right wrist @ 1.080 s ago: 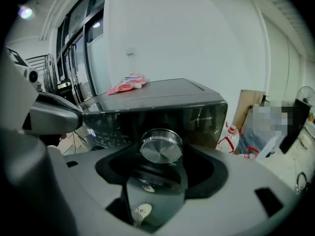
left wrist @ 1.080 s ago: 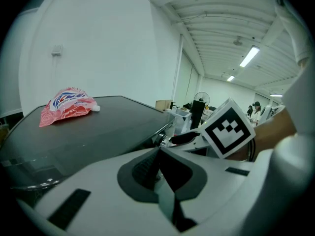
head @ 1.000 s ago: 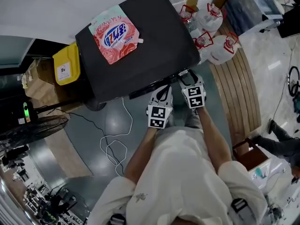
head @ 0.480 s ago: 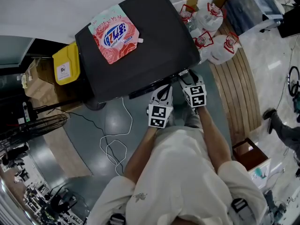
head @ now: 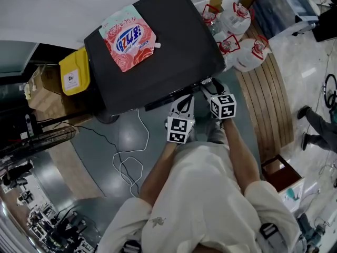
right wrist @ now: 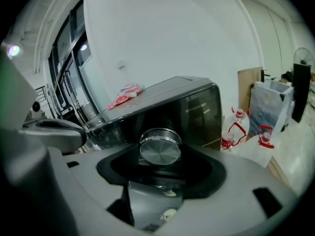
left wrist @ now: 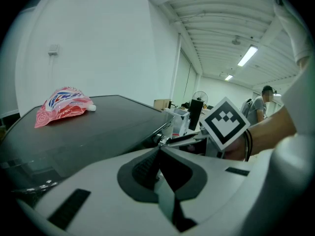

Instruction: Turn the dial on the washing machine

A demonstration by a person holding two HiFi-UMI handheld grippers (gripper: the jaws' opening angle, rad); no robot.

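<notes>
The black washing machine point(head: 158, 57) stands ahead of me, with a pink detergent pouch point(head: 129, 38) lying on its lid. My right gripper point(head: 209, 88) reaches to the front panel at the machine's right corner. In the right gripper view the round silver dial point(right wrist: 160, 149) sits between the black pads, and the right gripper point(right wrist: 161, 167) is shut on it. My left gripper point(head: 184, 101) hangs just left of it by the front edge. Its jaws are shut with nothing between them point(left wrist: 158, 154). The right gripper's marker cube point(left wrist: 224, 124) shows beyond them.
A yellow container point(head: 73, 73) stands left of the machine, and a fan point(head: 37, 141) further left. A white cable point(head: 129, 157) loops on the floor. Red-printed bags point(head: 239, 41) lie on a wooden slatted platform point(head: 274, 99) at the right. A person point(head: 318, 125) is at the far right.
The right gripper has rolled clockwise at the front panel, so its marker cube stands tilted. The left gripper has stayed put. The person at the far right has shifted.
</notes>
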